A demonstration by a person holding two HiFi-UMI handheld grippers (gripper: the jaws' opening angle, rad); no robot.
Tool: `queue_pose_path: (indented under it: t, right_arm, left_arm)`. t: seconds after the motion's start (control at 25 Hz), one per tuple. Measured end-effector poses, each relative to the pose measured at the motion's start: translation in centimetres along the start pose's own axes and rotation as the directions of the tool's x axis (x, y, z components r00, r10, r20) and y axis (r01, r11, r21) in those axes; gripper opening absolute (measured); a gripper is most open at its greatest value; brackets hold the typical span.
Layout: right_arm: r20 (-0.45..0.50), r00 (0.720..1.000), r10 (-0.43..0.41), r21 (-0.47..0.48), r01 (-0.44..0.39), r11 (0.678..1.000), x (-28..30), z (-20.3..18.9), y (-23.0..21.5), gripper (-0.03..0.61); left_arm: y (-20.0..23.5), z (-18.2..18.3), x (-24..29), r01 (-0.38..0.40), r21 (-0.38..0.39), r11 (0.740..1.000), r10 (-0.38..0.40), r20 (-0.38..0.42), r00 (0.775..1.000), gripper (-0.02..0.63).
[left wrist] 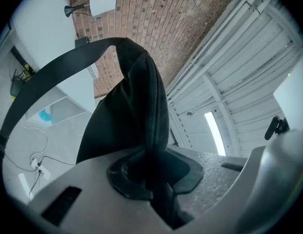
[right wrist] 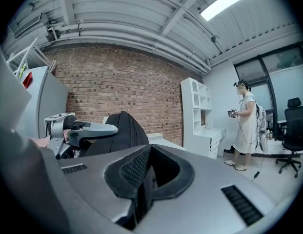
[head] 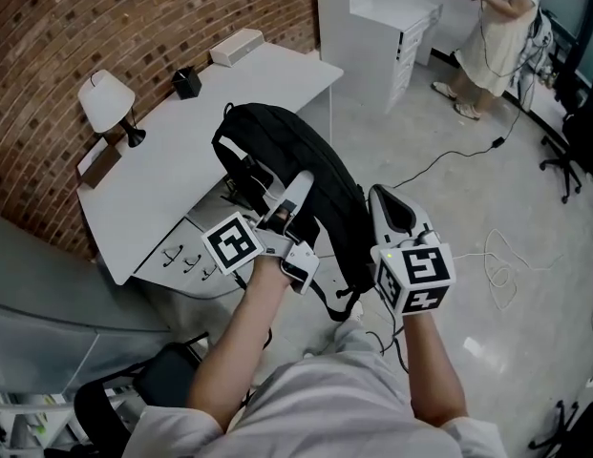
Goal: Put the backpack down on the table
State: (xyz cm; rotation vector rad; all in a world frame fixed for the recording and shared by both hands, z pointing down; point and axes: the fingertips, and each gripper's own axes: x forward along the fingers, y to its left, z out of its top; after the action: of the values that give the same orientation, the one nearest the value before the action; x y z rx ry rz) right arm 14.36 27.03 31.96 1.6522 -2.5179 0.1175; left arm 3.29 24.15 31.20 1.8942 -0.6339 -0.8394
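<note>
**Backpack**, black: held clear of the floor at the desk's near long edge, towards its right corner. Its top overlaps the desk surface in the head view, and contact with the desk cannot be made out. One strap hangs in a loop below.

**Left gripper**: jaws clamped on a padded black fold of the backpack, which rises between them. It is tilted upward at the backpack's near side. The bare left forearm is stretched forward and angled rightward.

**Right gripper**: jaws brought together. Whether any fabric is pinched between them cannot be told. It is carried roughly level, just beside the backpack's right flank. The right forearm is extended straight ahead.

**Desk**, white: a lamp stands at the far left corner.
</note>
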Motion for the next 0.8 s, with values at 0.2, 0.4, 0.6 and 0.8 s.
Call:
queue_pose_path:
  t: [0.2, 0.4, 0.6, 0.8]
  right_arm:
    - [-0.016, 1.000, 0.022, 0.010, -0.022, 1.000, 3.8, -0.2, -3.8, 0.002]
    - [-0.034, 0.999, 0.039, 0.023, -0.038, 0.999, 6.4, -0.8, -7.5, 0.002]
    - [-0.048, 0.997, 0.065, 0.034, -0.064, 0.997, 8.7, -1.2, -10.9, 0.002]
    - [-0.048, 0.994, 0.096, 0.045, -0.094, 0.995, 10.3, -1.3, -13.7, 0.002]
  left_arm:
    - [2.5, 0.9, 4.1, -0.028, -0.008, 1.000, 0.028, 0.018, 0.999, 0.049]
    - [4.5, 1.0, 7.6, -0.047, -0.020, 0.999, 0.048, 0.032, 0.998, 0.049]
    - [6.2, 0.7, 10.9, -0.063, -0.025, 0.998, 0.064, 0.046, 0.997, 0.049]
    - [7.4, 0.4, 13.5, -0.079, -0.021, 0.997, 0.080, 0.066, 0.995, 0.049]
